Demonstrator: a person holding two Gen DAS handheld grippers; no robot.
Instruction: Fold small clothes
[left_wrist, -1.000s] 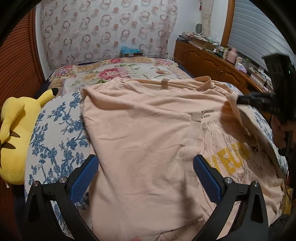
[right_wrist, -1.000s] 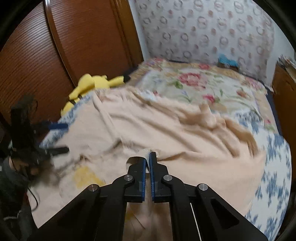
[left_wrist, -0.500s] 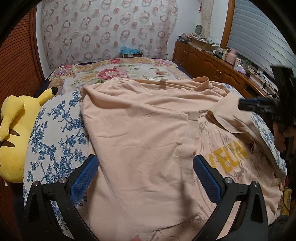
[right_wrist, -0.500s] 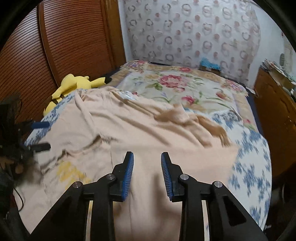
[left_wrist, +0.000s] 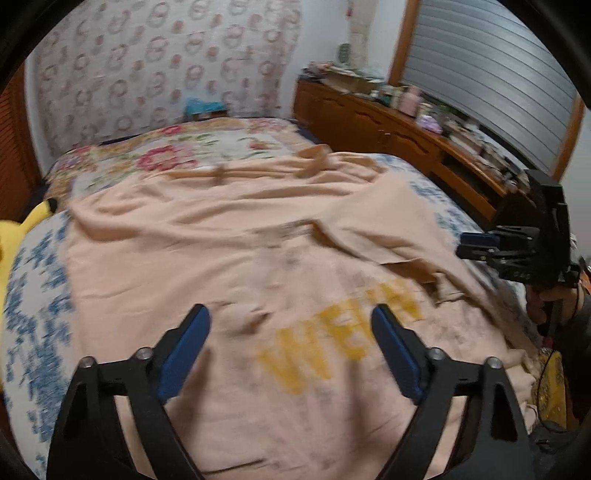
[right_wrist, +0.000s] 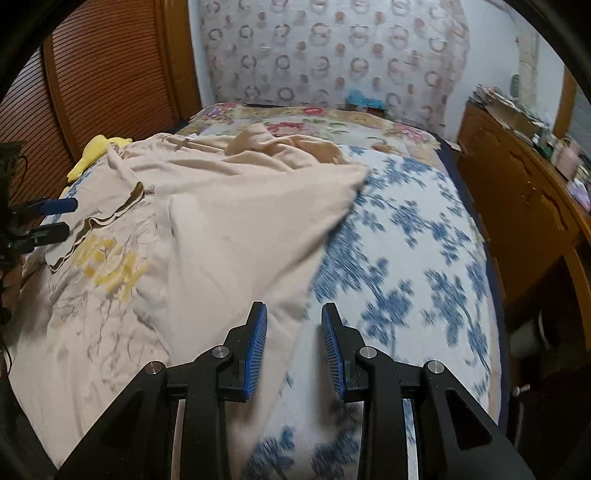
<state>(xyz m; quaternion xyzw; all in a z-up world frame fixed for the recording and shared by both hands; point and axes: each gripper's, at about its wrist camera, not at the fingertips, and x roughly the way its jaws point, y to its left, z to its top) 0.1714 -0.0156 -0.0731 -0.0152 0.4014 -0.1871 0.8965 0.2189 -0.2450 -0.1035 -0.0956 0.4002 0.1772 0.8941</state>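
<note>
Both tongs hold nothing, left gripper (left_wrist: 290, 343) closing its wide jaws, right gripper (right_wrist: 290, 345) partly parted, above our peach cotton T-shirt (left_wrist: 236, 236) spread on the blue-flowered bedspread (right_wrist: 406, 240); we should pinch one layer's edge cleanly.

One peach shirt (left_wrist: 229, 258), one yellow plush toy (right_wrist: 98, 151) (half hidden), two tongs, one bed (right_wrist: 406, 236).

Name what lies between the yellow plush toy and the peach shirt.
A strip of blue-flowered bedspread separates plush toy from shirt, clearest in the left wrist view.
</note>
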